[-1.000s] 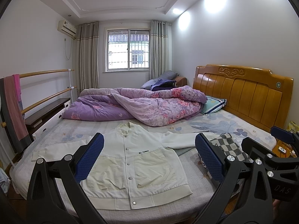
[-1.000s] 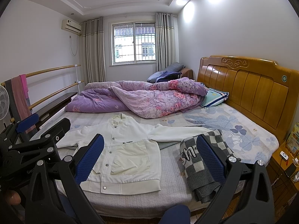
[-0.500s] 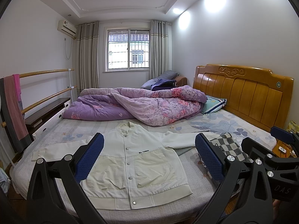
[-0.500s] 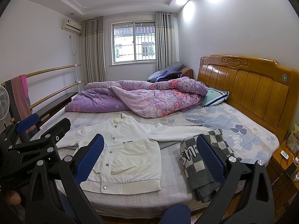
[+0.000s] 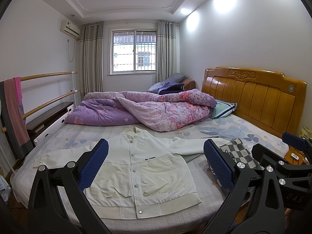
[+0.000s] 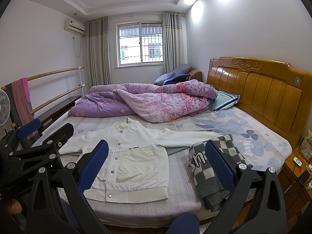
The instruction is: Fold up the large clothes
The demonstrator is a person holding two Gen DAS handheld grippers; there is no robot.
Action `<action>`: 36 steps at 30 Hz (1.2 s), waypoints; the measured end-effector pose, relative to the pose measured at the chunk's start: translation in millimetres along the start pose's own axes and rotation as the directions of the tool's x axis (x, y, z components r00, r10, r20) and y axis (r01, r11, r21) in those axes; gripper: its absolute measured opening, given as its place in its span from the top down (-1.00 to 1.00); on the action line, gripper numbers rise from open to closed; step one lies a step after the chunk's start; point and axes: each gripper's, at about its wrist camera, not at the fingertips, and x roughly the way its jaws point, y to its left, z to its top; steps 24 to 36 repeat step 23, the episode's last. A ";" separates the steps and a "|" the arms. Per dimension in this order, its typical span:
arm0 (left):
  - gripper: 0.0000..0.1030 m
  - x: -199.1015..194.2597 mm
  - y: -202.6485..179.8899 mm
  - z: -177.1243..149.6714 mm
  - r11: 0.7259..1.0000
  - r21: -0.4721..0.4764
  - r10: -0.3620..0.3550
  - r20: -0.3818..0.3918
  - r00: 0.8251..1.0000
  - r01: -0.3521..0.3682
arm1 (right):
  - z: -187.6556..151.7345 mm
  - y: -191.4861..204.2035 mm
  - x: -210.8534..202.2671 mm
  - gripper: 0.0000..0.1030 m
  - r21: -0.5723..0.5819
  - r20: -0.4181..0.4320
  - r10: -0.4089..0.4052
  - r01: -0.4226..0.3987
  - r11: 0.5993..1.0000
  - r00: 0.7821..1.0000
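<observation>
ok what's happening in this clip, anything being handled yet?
Not yet. A person holds two grippers above the foot of the bed. The white jacket lies flat, buttoned, sleeves spread. A checkered sweater sits bunched beside it, over the end of one sleeve. The left gripper and right gripper are both open, holding nothing and touching no cloth. No fold is visible.

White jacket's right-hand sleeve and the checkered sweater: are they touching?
Touching. In the right wrist view the white jacket sleeve runs to the checkered sweater, and its cuff end disappears at the sweater's edge with no bed sheet visible between them.
</observation>
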 end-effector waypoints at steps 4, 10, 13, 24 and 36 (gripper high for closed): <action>-0.91 0.3 0.0 -0.9 1.000 0.002 0.003 -0.001 1.000 -0.003 | 0.2 0.1 0.4 -0.85 0.001 -0.003 0.001 -0.001 1.000 1.000; -0.91 1.4 3.3 -5.1 1.000 -0.003 0.002 -0.006 1.000 -0.002 | -5.0 1.2 6.8 -0.85 -0.001 -0.012 0.010 -0.010 1.000 1.000; -0.91 2.8 5.6 -7.4 1.000 -0.005 0.003 -0.007 1.000 -0.003 | -5.6 1.7 7.9 -0.85 -0.002 -0.013 0.010 -0.010 1.000 1.000; -0.91 9.6 10.7 -9.5 1.000 -0.012 0.001 -0.023 1.000 -0.001 | -3.0 -2.6 16.6 -0.85 -0.005 -0.026 0.017 -0.017 1.000 1.000; -0.91 9.6 10.7 -9.5 1.000 -0.012 0.001 -0.023 1.000 -0.001 | -3.0 -2.6 16.6 -0.85 -0.005 -0.026 0.017 -0.017 1.000 1.000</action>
